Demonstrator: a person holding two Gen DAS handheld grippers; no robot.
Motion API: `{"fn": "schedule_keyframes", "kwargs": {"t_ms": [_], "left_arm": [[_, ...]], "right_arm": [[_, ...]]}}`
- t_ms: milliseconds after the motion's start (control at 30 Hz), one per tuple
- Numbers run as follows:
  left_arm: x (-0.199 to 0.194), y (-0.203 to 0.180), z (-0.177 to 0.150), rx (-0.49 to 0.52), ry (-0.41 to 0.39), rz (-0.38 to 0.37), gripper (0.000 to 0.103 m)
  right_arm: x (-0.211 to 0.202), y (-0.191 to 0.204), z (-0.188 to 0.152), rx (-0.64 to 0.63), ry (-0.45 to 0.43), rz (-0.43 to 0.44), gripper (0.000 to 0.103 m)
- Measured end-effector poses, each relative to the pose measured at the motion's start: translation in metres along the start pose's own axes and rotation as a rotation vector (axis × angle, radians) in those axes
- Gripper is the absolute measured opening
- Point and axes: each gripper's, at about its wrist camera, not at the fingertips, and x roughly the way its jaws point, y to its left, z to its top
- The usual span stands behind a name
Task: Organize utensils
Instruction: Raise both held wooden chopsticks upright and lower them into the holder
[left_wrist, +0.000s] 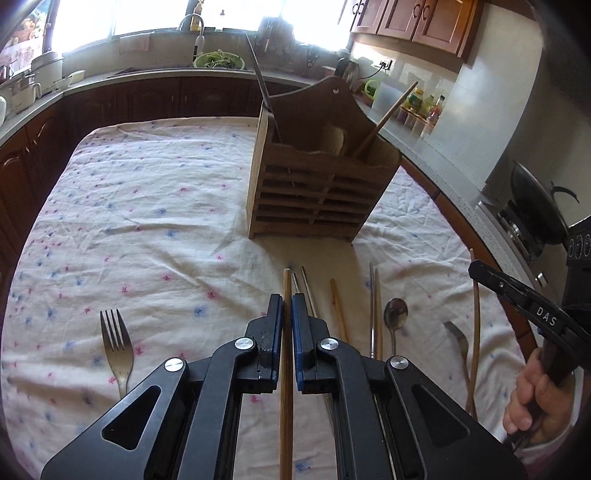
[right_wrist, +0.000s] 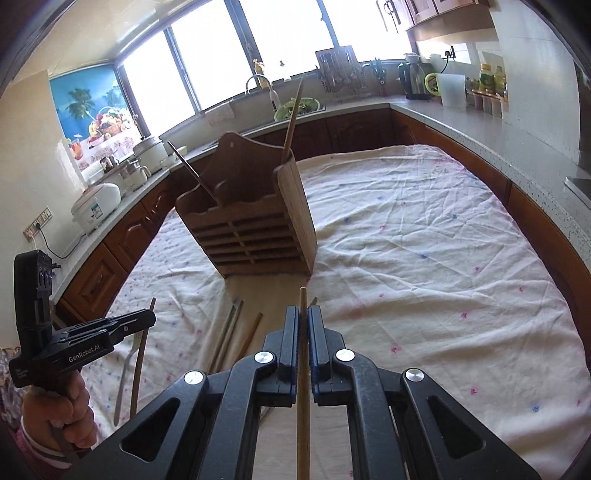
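Observation:
A wooden slatted utensil holder (left_wrist: 317, 192) stands on the flowered tablecloth (left_wrist: 147, 206); it also shows in the right wrist view (right_wrist: 255, 229). It holds a metal utensil handle (left_wrist: 260, 81) and a wooden chopstick (left_wrist: 388, 118). My left gripper (left_wrist: 287, 306) is shut on a wooden chopstick (left_wrist: 286, 369), held above the cloth in front of the holder. My right gripper (right_wrist: 303, 317) is shut on another wooden chopstick (right_wrist: 303, 387). Loose on the cloth lie a fork (left_wrist: 117, 347), metal chopsticks (left_wrist: 308, 291), a wooden chopstick (left_wrist: 340, 310), a spoon (left_wrist: 394, 317) and more utensils.
Kitchen counters wrap around the table, with a sink and a green colander (left_wrist: 219, 61) at the back. A wok (left_wrist: 535, 206) sits on the stove at right. A rice cooker (right_wrist: 96, 206) stands on the left counter. Open cloth lies left of the holder.

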Motion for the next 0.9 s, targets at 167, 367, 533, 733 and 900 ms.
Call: {"fn": "schedule_keyframes", "kwargs": {"t_ms": [167, 367, 533, 733, 900], "left_arm": [[-0.032, -0.004, 0.007, -0.001, -0.064, -0.022, 0.004], [-0.06, -0.006, 0.011, 0.001, -0.125, -0.039, 0.004], [-0.074, -0.007, 0.015, 0.001, -0.161, -0.046, 0.004], [-0.09, -0.006, 0.021, -0.004, -0.211, -0.052, 0.004], [-0.098, -0.001, 0.027, -0.013, -0.242, -0.046, 0.004]], "right_arm": [[-0.019, 0.011, 0.011, -0.01, -0.055, 0.023, 0.005], [-0.039, 0.019, 0.021, -0.017, -0.109, 0.041, 0.005], [-0.05, 0.021, 0.028, -0.012, -0.14, 0.055, 0.005], [-0.061, 0.023, 0.038, -0.013, -0.178, 0.071, 0.005], [-0.066, 0.027, 0.048, -0.016, -0.21, 0.082, 0.005]]}}
